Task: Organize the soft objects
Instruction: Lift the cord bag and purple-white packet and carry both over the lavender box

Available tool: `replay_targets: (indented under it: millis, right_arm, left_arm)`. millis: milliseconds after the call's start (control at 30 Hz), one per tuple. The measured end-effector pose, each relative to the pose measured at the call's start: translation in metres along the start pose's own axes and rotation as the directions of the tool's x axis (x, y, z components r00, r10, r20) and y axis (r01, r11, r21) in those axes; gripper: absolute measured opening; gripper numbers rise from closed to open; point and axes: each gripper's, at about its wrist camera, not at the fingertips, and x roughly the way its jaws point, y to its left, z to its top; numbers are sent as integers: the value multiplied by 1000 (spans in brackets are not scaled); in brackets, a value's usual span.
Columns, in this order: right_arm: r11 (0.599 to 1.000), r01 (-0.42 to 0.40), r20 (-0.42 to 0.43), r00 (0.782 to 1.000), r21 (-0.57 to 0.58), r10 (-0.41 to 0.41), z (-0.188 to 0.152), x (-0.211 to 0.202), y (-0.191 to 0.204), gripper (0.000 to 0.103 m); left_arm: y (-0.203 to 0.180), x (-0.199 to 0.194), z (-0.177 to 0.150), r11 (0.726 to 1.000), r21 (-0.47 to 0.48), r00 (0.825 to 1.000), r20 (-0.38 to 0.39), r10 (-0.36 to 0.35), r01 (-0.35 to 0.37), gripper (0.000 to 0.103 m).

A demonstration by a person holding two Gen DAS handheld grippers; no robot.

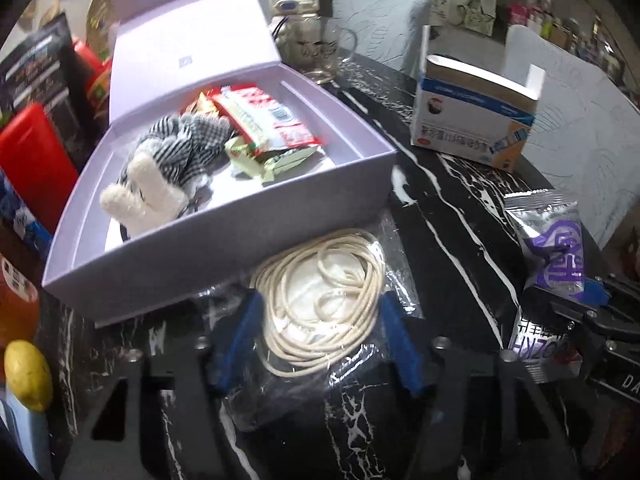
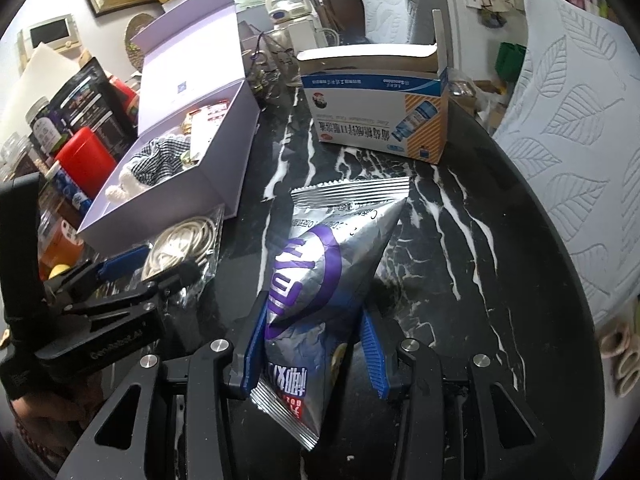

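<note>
The black marble table (image 2: 460, 240) carries all items. Near its left edge stands the lavender box (image 1: 224, 248), lid raised, holding a striped glove (image 1: 172, 160) and several snack packets (image 1: 264, 120). Toward the far side of the table stands an opened blue-and-white carton (image 2: 380, 116), well apart from the lavender box. The silver-and-purple snack bag (image 2: 320, 272) lies on the table between the two boxes; the right gripper (image 2: 316, 348) has its blue fingers spread on either side of the bag's lower end, one touching the bag's left edge, the other just beside its right edge. A clear bag of coiled cream cord (image 1: 320, 304) lies against the front wall of the lavender box; the left gripper (image 1: 320, 344) straddles it with its fingers spread around the coil, not squeezing it.
</note>
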Motion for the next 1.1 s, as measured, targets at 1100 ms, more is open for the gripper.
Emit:
replay_targets:
  millis: [1100]
  right_arm:
    - [988,-152,-16,988,-21,151,-64,-60,47,39]
  left_arm:
    - [25,-113,-58,984,-113,988,79,-132,141,46]
